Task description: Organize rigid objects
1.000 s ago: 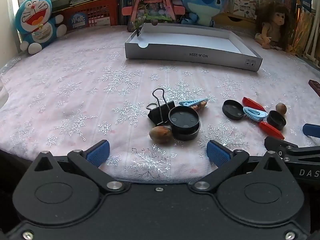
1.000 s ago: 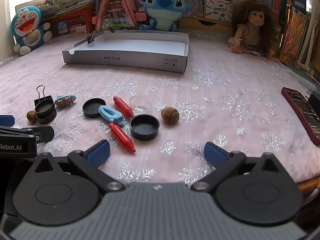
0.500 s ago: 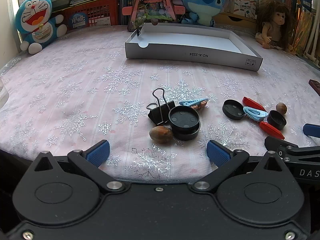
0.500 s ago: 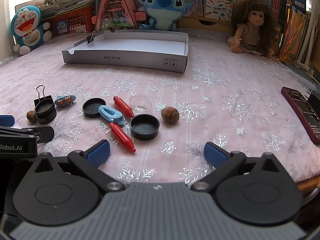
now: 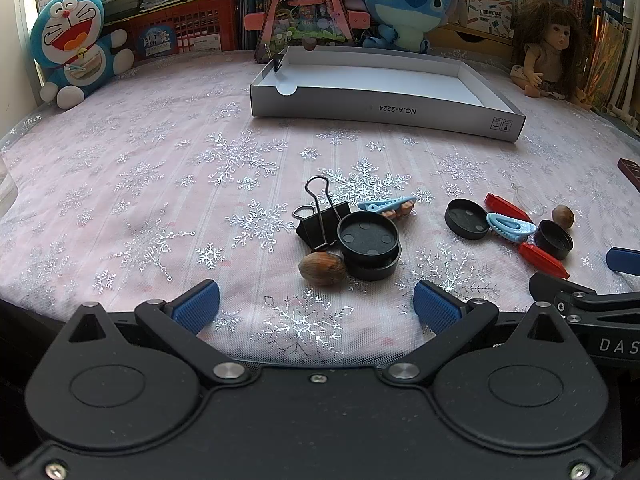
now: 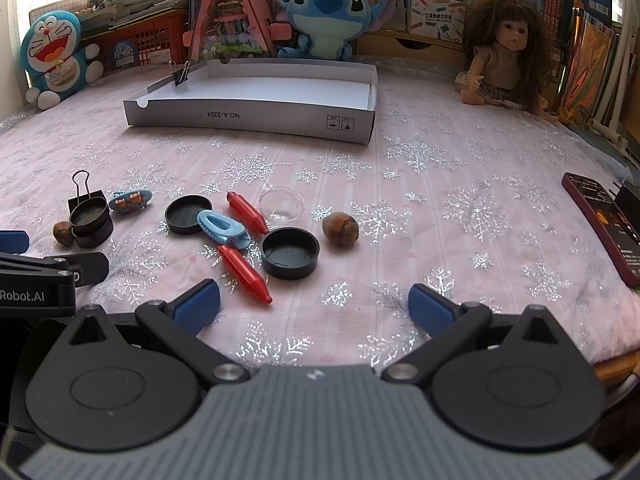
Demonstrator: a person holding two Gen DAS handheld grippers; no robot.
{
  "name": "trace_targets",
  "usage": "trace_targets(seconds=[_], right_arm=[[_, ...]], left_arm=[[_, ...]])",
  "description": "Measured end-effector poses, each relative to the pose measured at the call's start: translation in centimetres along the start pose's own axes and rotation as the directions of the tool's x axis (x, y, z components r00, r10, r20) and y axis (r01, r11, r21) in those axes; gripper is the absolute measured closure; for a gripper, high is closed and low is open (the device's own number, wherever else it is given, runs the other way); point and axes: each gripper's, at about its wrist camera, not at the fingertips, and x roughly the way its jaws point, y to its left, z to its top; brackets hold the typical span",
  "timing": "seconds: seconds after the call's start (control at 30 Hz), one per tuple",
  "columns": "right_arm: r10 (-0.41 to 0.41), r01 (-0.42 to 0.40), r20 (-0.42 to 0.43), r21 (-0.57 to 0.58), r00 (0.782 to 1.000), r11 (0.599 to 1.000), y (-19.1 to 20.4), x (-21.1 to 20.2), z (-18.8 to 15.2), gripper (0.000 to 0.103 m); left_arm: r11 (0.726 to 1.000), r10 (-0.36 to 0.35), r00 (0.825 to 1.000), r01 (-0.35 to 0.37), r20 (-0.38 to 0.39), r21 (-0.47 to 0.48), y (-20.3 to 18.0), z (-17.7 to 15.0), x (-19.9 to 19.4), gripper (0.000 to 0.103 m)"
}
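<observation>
Small items lie on the snowflake cloth. Just ahead of my open left gripper are a brown nut, a black round tin, a black binder clip and a blue hair clip. In front of my open right gripper sit a black lid, two red pegs, a light-blue clip, another black lid, a clear dish and a second nut. A shallow white box stands farther back, a small binder clip on its rim.
Plush toys, a doll, a red basket and books line the back edge. A dark red remote lies at the right. The left gripper's body shows at the right wrist view's left edge.
</observation>
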Motion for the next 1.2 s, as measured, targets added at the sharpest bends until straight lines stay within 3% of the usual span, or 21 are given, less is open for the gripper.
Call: trace_targets(seconds=[1.2], right_arm=[[0.012,-0.012,0.02,-0.012,1.0,1.0,-0.15,-0.21,-0.32,0.0]], left_arm=[[1.0,-0.008,1.0,0.009,-0.016,0.012,0.43,0.06,0.55,0.0]])
